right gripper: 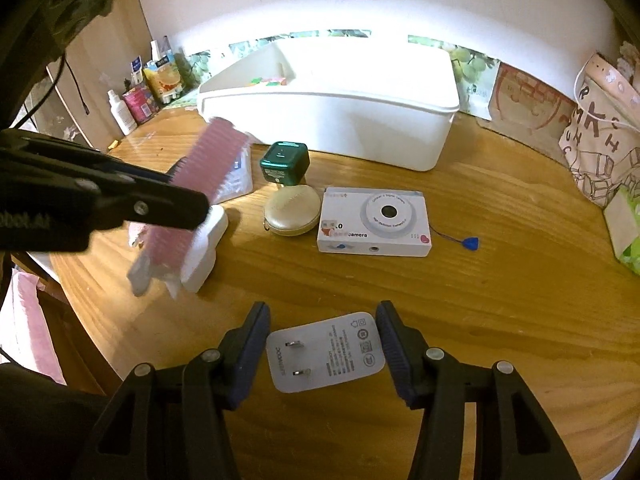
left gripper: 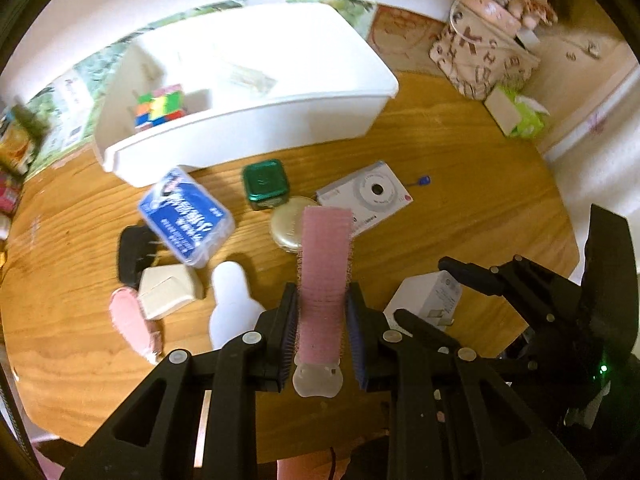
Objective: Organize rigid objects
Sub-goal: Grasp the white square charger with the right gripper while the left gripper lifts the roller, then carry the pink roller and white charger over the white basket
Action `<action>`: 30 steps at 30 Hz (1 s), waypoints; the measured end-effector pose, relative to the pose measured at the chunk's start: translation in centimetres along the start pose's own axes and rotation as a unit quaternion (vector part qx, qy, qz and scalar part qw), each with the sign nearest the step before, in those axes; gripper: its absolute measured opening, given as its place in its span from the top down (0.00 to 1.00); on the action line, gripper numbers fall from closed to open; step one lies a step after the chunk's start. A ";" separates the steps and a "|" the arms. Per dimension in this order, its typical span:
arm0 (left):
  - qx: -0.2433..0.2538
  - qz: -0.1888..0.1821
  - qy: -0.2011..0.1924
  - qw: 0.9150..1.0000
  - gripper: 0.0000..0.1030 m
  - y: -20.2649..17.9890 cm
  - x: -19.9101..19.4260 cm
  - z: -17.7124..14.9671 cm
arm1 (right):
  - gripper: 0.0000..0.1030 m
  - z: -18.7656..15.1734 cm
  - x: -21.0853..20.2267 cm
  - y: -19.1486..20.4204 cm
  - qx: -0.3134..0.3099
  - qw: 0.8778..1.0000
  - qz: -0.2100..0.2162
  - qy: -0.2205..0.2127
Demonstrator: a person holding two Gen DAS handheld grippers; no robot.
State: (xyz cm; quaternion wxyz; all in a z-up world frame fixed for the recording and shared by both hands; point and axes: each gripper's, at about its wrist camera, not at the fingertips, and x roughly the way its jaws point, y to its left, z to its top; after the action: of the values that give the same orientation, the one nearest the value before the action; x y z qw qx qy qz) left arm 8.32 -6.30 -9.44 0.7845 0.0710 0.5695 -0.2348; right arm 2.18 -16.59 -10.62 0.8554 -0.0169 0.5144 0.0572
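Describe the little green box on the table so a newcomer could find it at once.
Start at the big white bin at the back of the wooden table. Just in front of its near wall sits the green box, with the round gold case touching its near side and the white camera to the right. It is the only dark green, cube-shaped item there.

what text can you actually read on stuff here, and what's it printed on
"camera", with ".0" above it: front of the white toy camera
Ring text around its lens: too small to read
Rotated brand word and fine print on the white charger plug: too blurred to read
"K", "H", "M": scattered letters on the patterned bag
White print on the blue box: blurred, unreadable
"bot.ai", partly cut off: side of the left gripper
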 end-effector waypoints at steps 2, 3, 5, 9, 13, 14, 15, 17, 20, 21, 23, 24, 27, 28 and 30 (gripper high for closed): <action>-0.008 0.006 -0.011 1.000 0.76 0.3 -0.8 -0.3 | 0.47 -0.1 -0.5 0.1 -0.002 1.000 0.000 -0.009; -0.012 0.011 -0.016 1.000 0.76 0.4 -1.3 -0.4 | 0.47 -0.1 -0.8 0.1 -0.002 1.000 0.000 -0.014; -0.016 0.020 -0.024 0.999 0.76 0.6 -1.9 -0.6 | 0.47 0.1 -1.4 0.1 -0.002 1.000 0.001 -0.020; -0.024 0.033 -0.046 0.998 0.76 1.0 -3.5 -0.8 | 0.47 0.4 -2.5 0.0 -0.006 0.999 -0.002 -0.036; -0.034 0.043 -0.064 0.996 0.76 1.5 -4.7 -0.7 | 0.47 1.2 -3.7 -0.1 -0.014 0.998 -0.006 -0.057; -0.037 0.045 -0.067 0.996 0.76 1.7 -4.8 -0.6 | 0.47 1.5 -3.9 -0.1 -0.016 0.998 -0.007 -0.062; -0.040 0.048 -0.070 0.996 0.76 1.8 -5.1 -0.4 | 0.47 1.9 -4.1 -0.1 -0.018 0.998 -0.008 -0.068; -0.044 0.049 -0.082 0.994 0.76 2.1 -5.6 0.1 | 0.47 2.7 -4.7 -0.2 -0.024 0.997 -0.007 -0.079; -0.047 0.050 -0.100 0.993 0.76 2.6 -6.4 1.1 | 0.47 4.0 -5.3 -0.4 -0.029 0.995 -0.005 -0.095; -0.048 0.050 -0.103 0.992 0.76 2.7 -6.5 1.4 | 0.47 4.3 -5.4 -0.4 -0.031 0.995 -0.006 -0.099; -0.050 0.052 -0.113 0.991 0.76 3.2 -6.9 2.4 | 0.47 5.4 -5.4 -0.6 -0.038 0.994 -0.009 -0.106; -0.050 0.053 -0.118 0.990 0.76 3.4 -7.0 2.7 | 0.47 5.9 -5.3 -0.7 -0.042 0.993 -0.012 -0.107; -0.052 0.057 -0.126 0.989 0.76 4.0 -7.2 4.2 | 0.47 7.3 -5.1 -1.1 -0.044 0.993 -0.017 -0.112; -0.052 0.057 -0.130 0.989 0.76 4.2 -7.2 4.8 | 0.47 8.0 -5.0 -1.3 -0.044 0.992 -0.017 -0.115; -0.054 0.057 -0.135 0.988 0.76 4.6 -7.3 5.8 | 0.47 8.8 -4.9 -1.7 -0.046 0.992 -0.017 -0.119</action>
State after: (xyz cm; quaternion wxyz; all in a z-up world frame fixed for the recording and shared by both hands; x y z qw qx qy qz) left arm 13.60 -2.36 -1.44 0.8692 0.0281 0.4650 -0.1661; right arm 7.81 -17.87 -2.23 0.9096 -0.0583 0.4058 0.0679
